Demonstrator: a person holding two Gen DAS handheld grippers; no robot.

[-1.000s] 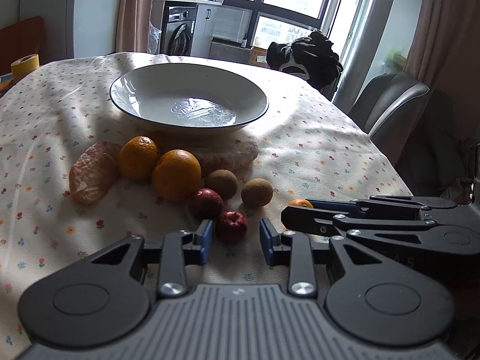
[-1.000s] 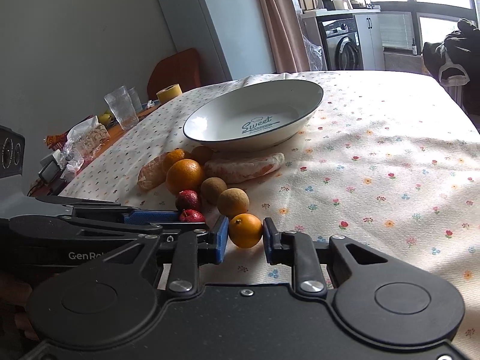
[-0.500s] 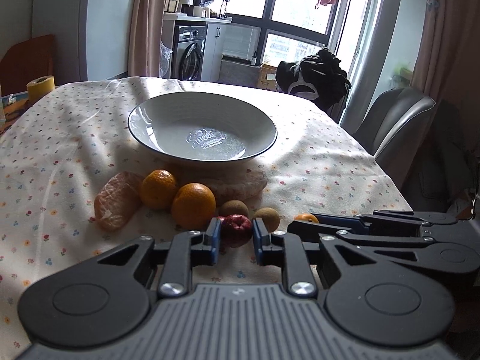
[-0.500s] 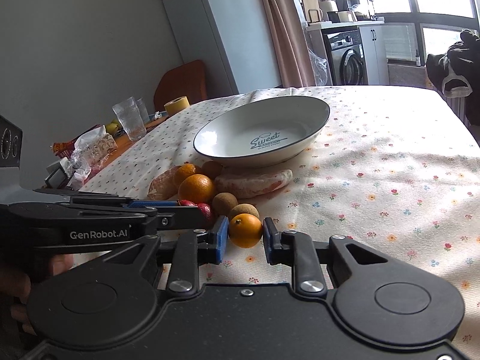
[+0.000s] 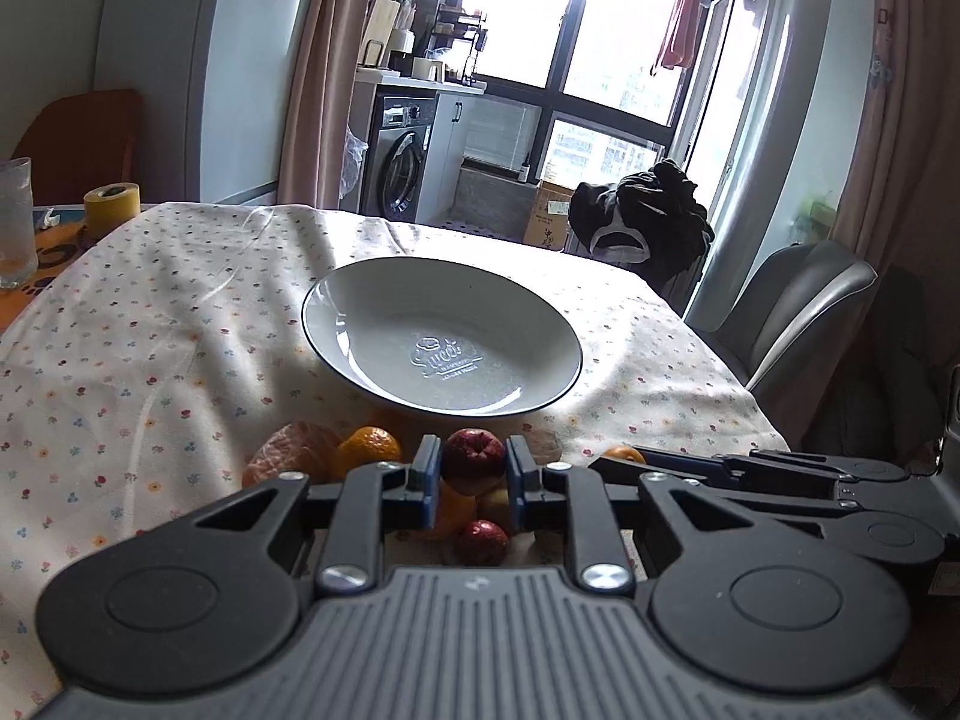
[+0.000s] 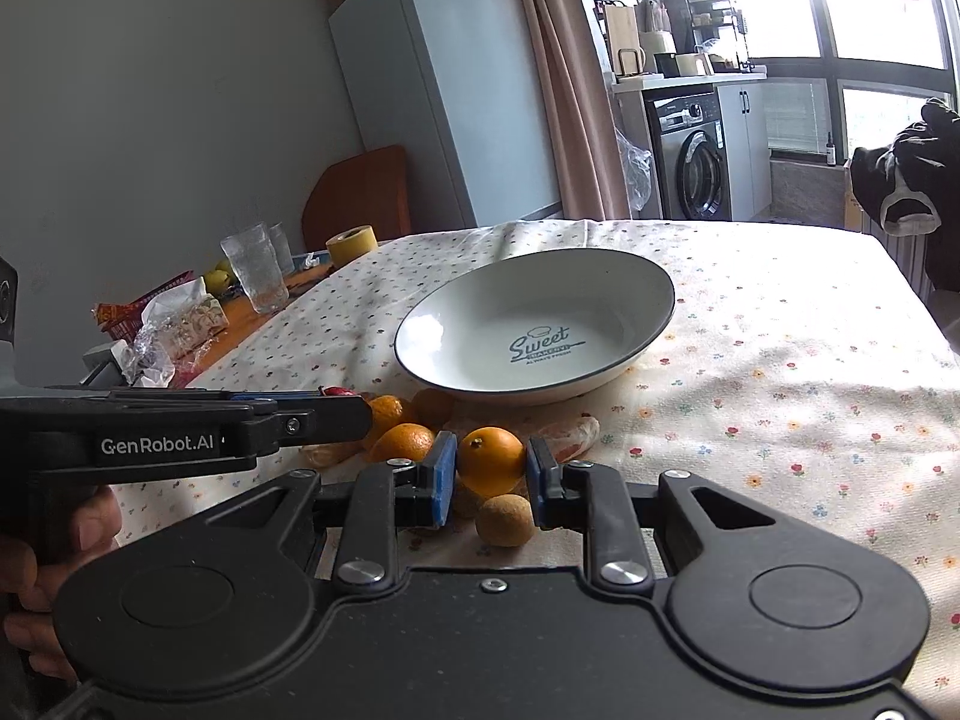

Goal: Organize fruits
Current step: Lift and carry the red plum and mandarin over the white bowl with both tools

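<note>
The left gripper (image 5: 472, 473) fingers clamp a small dark-red apple (image 5: 473, 459) — the right gripper (image 6: 491, 476) fingers grip a round orange (image 6: 490, 459) — both near the white ceramic bowl (image 6: 648, 333).

Both wrist views low, near tabletop, facing shared bowl (image 5: 441, 354).

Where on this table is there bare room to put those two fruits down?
The white plate is empty. Bare cloth also lies right of the plate toward the table edge, and left of it toward the yellow tape roll. The strip in front of the plate is crowded with the fruit pile.
</note>
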